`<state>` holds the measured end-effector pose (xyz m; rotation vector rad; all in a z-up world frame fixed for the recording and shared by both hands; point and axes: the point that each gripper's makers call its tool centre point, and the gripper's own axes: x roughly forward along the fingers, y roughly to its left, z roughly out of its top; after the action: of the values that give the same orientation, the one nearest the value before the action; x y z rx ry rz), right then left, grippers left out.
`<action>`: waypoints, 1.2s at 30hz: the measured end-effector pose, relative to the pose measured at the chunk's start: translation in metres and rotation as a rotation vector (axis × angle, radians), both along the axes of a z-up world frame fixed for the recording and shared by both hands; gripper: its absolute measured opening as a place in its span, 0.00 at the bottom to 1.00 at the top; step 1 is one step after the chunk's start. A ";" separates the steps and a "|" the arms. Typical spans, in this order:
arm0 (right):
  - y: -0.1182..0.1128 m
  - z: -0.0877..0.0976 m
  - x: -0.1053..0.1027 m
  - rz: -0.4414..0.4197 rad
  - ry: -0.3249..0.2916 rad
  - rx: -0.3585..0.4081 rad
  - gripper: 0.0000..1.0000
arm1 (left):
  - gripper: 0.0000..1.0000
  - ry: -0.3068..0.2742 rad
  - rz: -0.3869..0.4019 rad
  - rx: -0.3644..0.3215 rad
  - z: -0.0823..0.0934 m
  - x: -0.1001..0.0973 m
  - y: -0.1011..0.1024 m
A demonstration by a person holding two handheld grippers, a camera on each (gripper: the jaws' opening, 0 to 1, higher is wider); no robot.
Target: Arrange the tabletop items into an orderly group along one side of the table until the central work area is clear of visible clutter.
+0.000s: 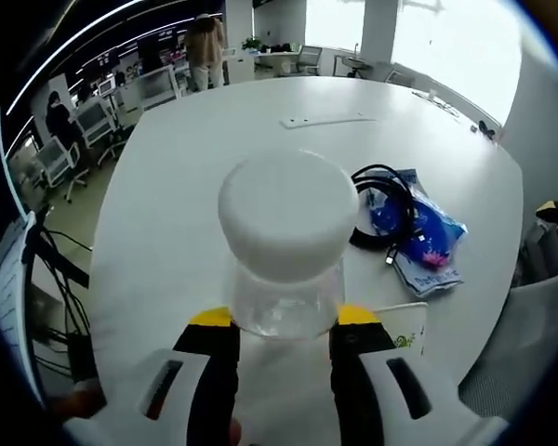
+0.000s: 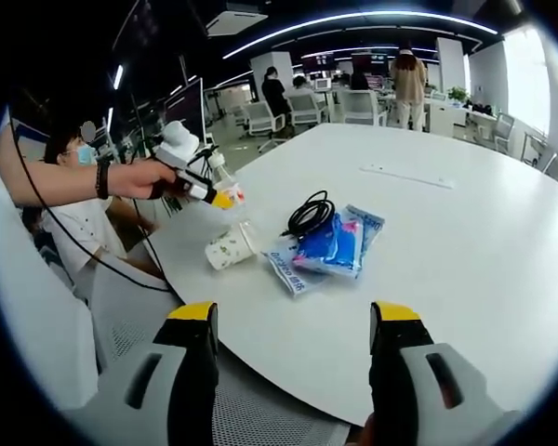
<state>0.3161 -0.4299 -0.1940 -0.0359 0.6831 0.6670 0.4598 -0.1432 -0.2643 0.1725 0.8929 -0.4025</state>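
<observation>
My left gripper (image 1: 286,321) is shut on a clear plastic bottle (image 1: 284,297) with a wide white cap (image 1: 288,218), held over the near edge of the white table (image 1: 195,139). To its right lie a coiled black cable (image 1: 383,200), a blue packet (image 1: 426,234) and a paper cup (image 1: 405,327). In the right gripper view, my right gripper (image 2: 295,316) stands open and empty off the table's edge. Beyond it are the cable (image 2: 309,214), the packet (image 2: 330,243) and the cup (image 2: 226,249) on its side. A person's hand holds the left gripper (image 2: 225,197) above the cup.
A thin white strip (image 1: 325,119) lies flat farther across the table (image 2: 446,232). Office chairs (image 1: 93,125) and desks stand beyond the table, with a person (image 1: 205,46) standing at the back. A grey chair seat (image 2: 260,400) is under my right gripper.
</observation>
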 end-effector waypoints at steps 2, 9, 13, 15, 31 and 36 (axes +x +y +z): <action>0.000 0.000 0.000 0.001 0.003 0.000 0.65 | 0.37 0.001 -0.013 0.003 0.000 0.001 0.001; 0.002 0.000 0.000 0.007 0.005 -0.001 0.65 | 0.47 -0.013 -0.037 -0.025 0.003 0.003 -0.004; 0.003 0.000 0.000 0.012 0.006 -0.005 0.65 | 0.48 -0.027 -0.066 -0.023 0.004 0.007 -0.008; 0.003 0.000 0.001 0.013 0.007 -0.004 0.65 | 0.47 -0.024 -0.065 -0.019 0.003 0.009 -0.008; 0.003 0.002 0.005 0.016 0.009 -0.005 0.65 | 0.40 -0.026 0.067 -0.048 0.001 0.013 -0.005; 0.001 -0.001 0.005 0.016 0.016 -0.007 0.65 | 0.39 -0.028 0.095 -0.050 0.001 0.016 -0.004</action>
<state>0.3212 -0.4287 -0.1952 -0.0429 0.7013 0.6809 0.4761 -0.1474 -0.2635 0.0893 0.8589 -0.3332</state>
